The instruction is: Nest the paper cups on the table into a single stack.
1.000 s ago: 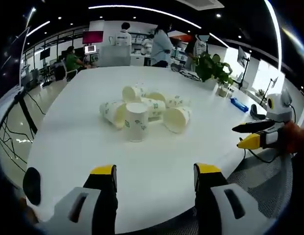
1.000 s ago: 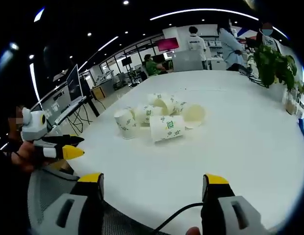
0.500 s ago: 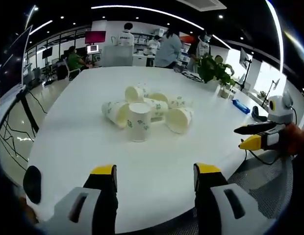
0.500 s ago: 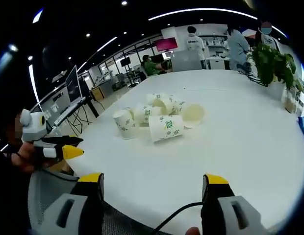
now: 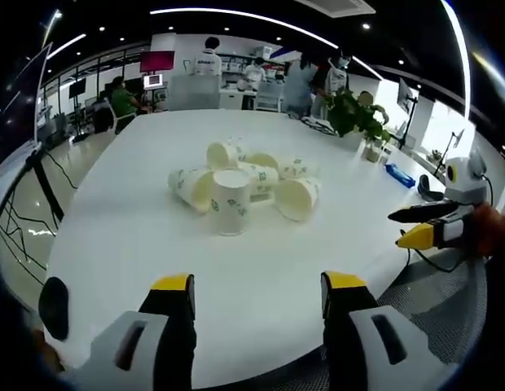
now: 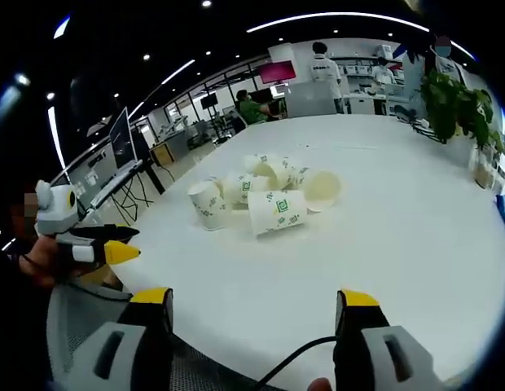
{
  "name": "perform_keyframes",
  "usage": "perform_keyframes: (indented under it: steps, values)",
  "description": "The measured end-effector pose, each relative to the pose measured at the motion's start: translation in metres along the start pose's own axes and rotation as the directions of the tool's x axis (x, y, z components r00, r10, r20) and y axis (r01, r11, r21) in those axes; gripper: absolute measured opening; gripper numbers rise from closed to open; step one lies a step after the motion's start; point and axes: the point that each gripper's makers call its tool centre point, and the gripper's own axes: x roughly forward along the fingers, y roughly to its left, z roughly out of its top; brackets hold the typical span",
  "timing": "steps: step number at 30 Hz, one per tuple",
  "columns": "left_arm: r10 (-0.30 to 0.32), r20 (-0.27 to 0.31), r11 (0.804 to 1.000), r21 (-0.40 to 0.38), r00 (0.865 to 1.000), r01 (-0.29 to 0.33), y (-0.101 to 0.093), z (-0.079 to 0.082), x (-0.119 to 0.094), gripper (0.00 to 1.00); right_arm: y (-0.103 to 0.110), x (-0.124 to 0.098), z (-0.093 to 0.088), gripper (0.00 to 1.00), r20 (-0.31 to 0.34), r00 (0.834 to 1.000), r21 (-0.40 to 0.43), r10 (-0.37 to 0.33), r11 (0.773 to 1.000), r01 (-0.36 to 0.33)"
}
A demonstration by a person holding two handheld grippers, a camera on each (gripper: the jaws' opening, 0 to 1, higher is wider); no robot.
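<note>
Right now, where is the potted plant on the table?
In the left gripper view the potted plant stands near the far right table edge, beyond the paper cups; in the right gripper view it is at upper right.

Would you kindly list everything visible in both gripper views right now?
paper cups: about seven, white with green print, clustered mid-table; one upright at the front in the left gripper view, the others lying on their sides.
table: one, white, rounded, under the cups.
potted plant: one, green, at the table's far edge.
blue object: one, beside the plant; too small to identify.
people: several, standing or seated in the background office.
pink screen: one, on the back wall.
left gripper: yellow-tipped jaws, apart, holding nothing, short of the cups.
right gripper: yellow-tipped jaws, apart, holding nothing, off the table's near edge.
</note>
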Motion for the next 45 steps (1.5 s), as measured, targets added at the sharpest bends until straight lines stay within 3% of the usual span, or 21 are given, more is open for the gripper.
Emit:
perform_keyframes:
  steps: [25,33,40,45]
  values:
    - [0.001,0.001,1.0,0.013,1.0,-0.002,0.0,0.001,0.0,0.62,0.002,-0.001,0.002,0.82,0.01,1.0,-0.016,0.002,1.0,-0.002]
    - [0.011,0.013,0.999,-0.04,1.0,-0.011,0.006,0.006,0.0,0.61,0.003,-0.002,0.002,0.82,0.004,1.0,-0.015,0.006,1.0,-0.006]
    - [0.004,-0.008,1.0,-0.012,1.0,-0.004,0.005,0.01,0.012,0.61,-0.001,0.001,-0.003,0.82,-0.009,1.0,-0.02,0.008,1.0,-0.008]
    - [-0.004,-0.013,1.0,0.009,1.0,0.004,0.012,0.022,0.028,0.61,-0.002,0.002,-0.004,0.82,-0.015,1.0,-0.019,0.007,1.0,-0.007]
